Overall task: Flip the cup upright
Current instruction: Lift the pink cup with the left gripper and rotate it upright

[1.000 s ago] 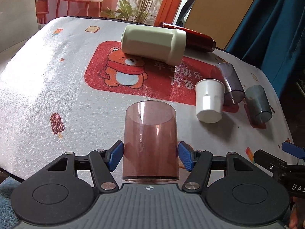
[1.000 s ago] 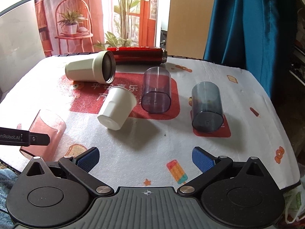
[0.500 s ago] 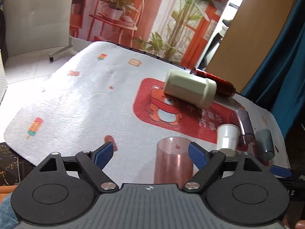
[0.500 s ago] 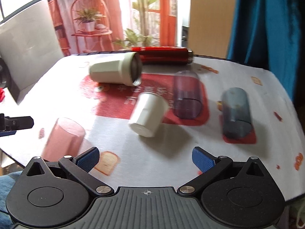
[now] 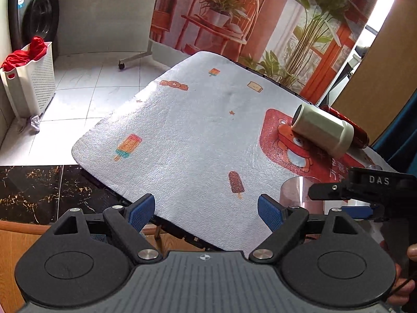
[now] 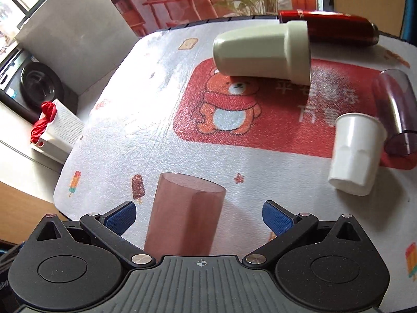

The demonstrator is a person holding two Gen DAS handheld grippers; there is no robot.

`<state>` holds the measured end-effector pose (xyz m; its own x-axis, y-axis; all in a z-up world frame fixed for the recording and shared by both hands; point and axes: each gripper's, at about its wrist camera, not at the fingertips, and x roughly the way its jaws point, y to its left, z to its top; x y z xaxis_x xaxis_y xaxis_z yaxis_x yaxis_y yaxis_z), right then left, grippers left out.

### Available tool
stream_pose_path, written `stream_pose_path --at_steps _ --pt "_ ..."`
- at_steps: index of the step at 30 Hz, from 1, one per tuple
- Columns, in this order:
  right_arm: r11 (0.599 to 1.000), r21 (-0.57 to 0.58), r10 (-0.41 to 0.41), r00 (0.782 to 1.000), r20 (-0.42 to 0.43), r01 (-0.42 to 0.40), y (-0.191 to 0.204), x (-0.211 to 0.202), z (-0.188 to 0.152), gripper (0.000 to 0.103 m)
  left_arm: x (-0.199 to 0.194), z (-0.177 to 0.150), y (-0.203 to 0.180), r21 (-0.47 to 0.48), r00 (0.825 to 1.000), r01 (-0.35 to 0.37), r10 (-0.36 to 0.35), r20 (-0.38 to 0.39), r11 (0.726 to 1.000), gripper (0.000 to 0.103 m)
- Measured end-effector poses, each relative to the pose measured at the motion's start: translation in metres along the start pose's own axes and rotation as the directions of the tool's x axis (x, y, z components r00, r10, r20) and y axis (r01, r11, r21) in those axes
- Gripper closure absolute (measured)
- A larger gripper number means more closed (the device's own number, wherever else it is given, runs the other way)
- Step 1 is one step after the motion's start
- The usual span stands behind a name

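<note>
A translucent pink cup (image 6: pixel 183 214) stands on end on the printed tablecloth (image 6: pixel 161 154), near its front edge. My right gripper (image 6: pixel 199 215) is open with the pink cup between its blue pads (image 6: pixel 122 216), not touching. My left gripper (image 5: pixel 206 210) is open and empty, off to the cup's left above the table's front corner. In the left wrist view the pink cup (image 5: pixel 293 191) shows partly behind the right gripper's black finger (image 5: pixel 336 190).
A cream mug (image 6: pixel 263 52) and a red flask (image 6: pixel 336 27) lie on their sides at the back. A white cup (image 6: pixel 355 154) and a purple tumbler (image 6: pixel 397 112) lie at the right. A laundry basket (image 5: pixel 28 78) stands on the floor left.
My left gripper let go of the pink cup, opened and drew back to the left. My right gripper swung left and now straddles the cup.
</note>
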<state>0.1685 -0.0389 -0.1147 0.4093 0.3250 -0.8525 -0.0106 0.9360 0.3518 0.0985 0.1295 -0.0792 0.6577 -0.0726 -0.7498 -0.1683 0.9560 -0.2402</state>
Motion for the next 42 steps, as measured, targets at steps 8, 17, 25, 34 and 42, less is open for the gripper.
stream_pose_path --at_steps 8,17,25,34,42 --pt "0.994 0.086 0.084 0.986 -0.146 -0.072 0.006 0.044 0.004 0.017 0.002 -0.006 -0.001 0.015 1.0 -0.023 0.023 -0.003 1.0 0.015" --pt "0.996 -0.023 0.084 0.985 -0.153 -0.088 0.029 0.048 0.013 0.036 0.007 -0.008 0.008 -0.014 0.999 -0.05 0.05 -0.02 0.999 0.015" --pt "0.966 -0.251 0.06 0.998 0.011 -0.055 0.062 0.035 0.04 0.037 0.019 -0.009 0.0 0.008 0.997 -0.063 0.064 -0.046 0.998 0.015" --pt "0.881 -0.469 0.024 0.985 0.173 0.061 0.101 0.049 0.056 0.038 0.022 -0.008 0.003 -0.009 0.996 -0.074 0.073 -0.056 0.997 0.015" --pt "0.85 -0.521 0.011 0.986 0.164 0.077 0.109 0.057 0.042 0.038 0.022 -0.008 0.003 -0.019 0.995 -0.077 0.076 -0.059 0.997 0.015"
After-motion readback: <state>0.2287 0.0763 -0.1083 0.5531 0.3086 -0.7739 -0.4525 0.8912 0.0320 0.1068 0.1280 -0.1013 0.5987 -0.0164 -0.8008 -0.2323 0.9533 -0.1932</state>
